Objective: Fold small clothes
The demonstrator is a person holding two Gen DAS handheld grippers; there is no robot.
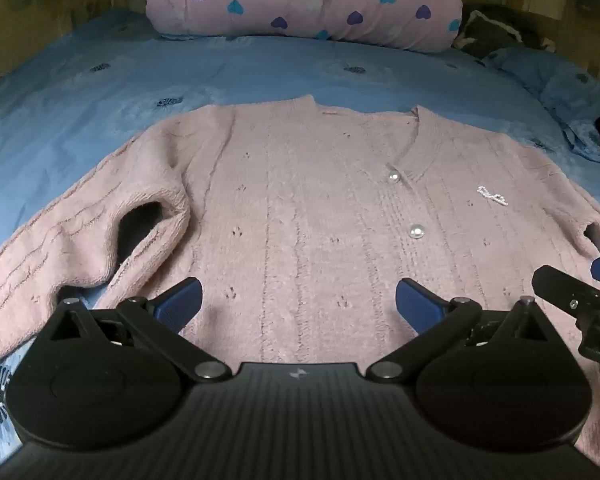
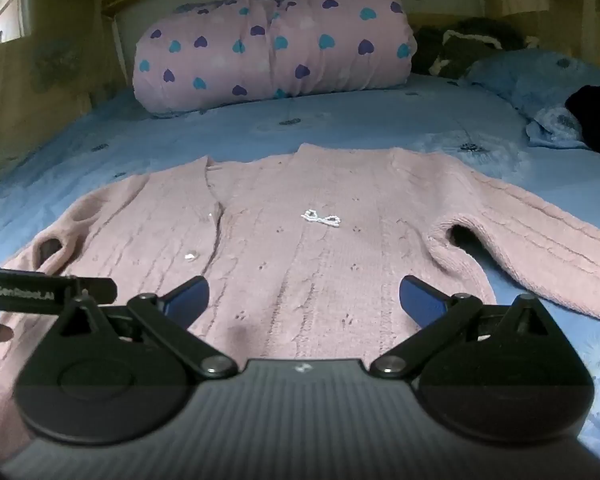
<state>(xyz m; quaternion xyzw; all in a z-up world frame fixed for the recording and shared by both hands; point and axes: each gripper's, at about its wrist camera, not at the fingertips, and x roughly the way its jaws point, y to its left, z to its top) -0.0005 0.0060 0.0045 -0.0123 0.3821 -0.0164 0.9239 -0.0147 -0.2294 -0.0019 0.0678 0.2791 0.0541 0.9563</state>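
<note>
Item: one pink fuzzy cable-knit cardigan (image 1: pixel 300 208) with pearl buttons (image 1: pixel 417 232), lying front-up and spread flat on the blue quilted bedspread (image 1: pixel 100 92), hem toward us, neckline toward the pink heart-print rolled duvet (image 1: pixel 300 0) at the head of the bed. Its long axis runs sleeve to sleeve, across our line of sight; both sleeves are bent inward at the cuffs. Our left gripper (image 1: pixel 299 300) hangs over the hem left of the button line, blue pads spread to their widest, holding nothing. Our right gripper (image 2: pixel 304 298) hangs likewise over the hem's right half, fully spread and empty. We judge each sleeve nearest its own side's gripper, which suits a sleeve-inward fold.
</note>
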